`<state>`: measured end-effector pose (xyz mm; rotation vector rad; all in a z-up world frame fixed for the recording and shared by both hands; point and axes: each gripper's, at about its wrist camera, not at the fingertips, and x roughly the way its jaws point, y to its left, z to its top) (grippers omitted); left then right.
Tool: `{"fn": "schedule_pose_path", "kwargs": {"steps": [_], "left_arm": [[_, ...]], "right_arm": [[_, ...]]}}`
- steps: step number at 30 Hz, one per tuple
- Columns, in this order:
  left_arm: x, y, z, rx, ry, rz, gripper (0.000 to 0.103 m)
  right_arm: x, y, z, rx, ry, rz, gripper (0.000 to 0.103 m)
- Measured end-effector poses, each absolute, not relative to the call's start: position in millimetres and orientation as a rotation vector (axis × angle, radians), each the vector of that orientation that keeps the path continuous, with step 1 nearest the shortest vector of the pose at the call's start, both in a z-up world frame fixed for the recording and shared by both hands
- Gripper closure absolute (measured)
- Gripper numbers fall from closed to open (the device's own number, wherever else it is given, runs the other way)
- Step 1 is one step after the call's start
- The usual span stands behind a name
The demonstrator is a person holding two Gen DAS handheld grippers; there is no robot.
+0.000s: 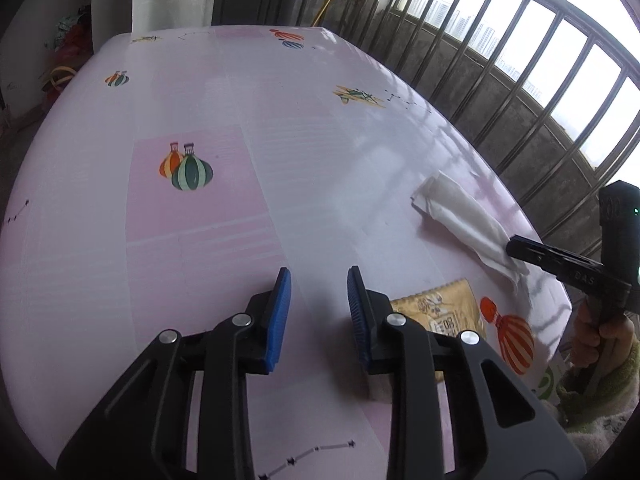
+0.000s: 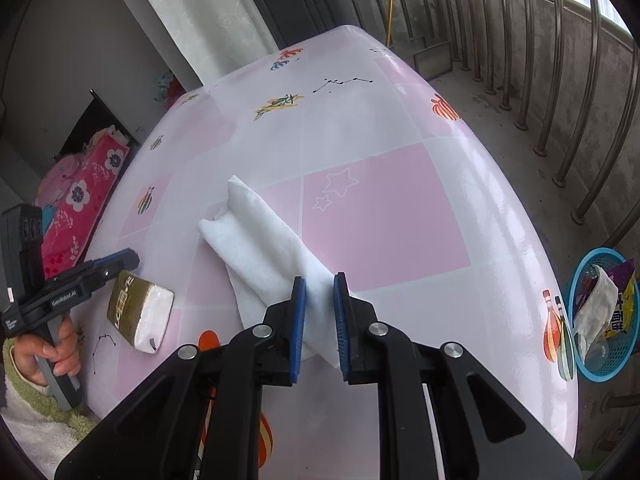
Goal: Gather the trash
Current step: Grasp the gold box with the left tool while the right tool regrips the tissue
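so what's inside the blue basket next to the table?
The blue basket on the floor holds a crumpled white tissue and a purple-and-yellow printed wrapper. Anything lower down is covered by those two and blurred through the mesh wall.

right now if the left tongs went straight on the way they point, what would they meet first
Probably just the bare tablecloth: the left tongs point down at it, nothing between them. The tissue pack sits off to their right side.
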<state>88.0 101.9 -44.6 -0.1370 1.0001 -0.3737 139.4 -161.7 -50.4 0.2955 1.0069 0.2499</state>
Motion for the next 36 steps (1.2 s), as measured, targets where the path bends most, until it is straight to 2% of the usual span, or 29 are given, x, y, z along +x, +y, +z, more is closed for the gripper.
{"fn": "schedule_pose_path", "kwargs": {"steps": [6,7,10,14,21,26,33,35,36], "left_arm": [[45,109,-38,-0.288,1.076,-0.596,0.076],[39,111,-33,-0.341,1.059,-0.657,0.071],[33,109,-16,-0.361,0.974,-0.692,0.047],[40,70,-16,-0.154,0.974,-0.669,0.035],[45,33,-43,0.066,1.019,-0.616,0.036],[60,47,-45,-0.002,1.008,-0.547,0.047],[84,85,-45,-0.109,0.973,-0.342,0.047],[85,93,-43,-0.15,0.978,-0.326,0.046],[84,95,-41,-0.166,0.977,-0.329,0.045]], "right_arm": [[141,-164,-51,0.318,1.006,0.255,0.088],[140,-163,-51,0.31,1.002,0.252,0.088],[140,-161,-51,0.299,1.004,0.243,0.088],[143,-162,-51,0.323,1.019,0.233,0.088],[142,-159,-50,0.316,1.03,0.213,0.088],[139,-164,-51,0.36,1.04,0.197,0.092],[121,-167,-47,0.372,1.067,0.174,0.092],[118,-168,-45,0.383,1.074,0.187,0.091],[117,-169,-44,0.387,1.077,0.196,0.087]]}}
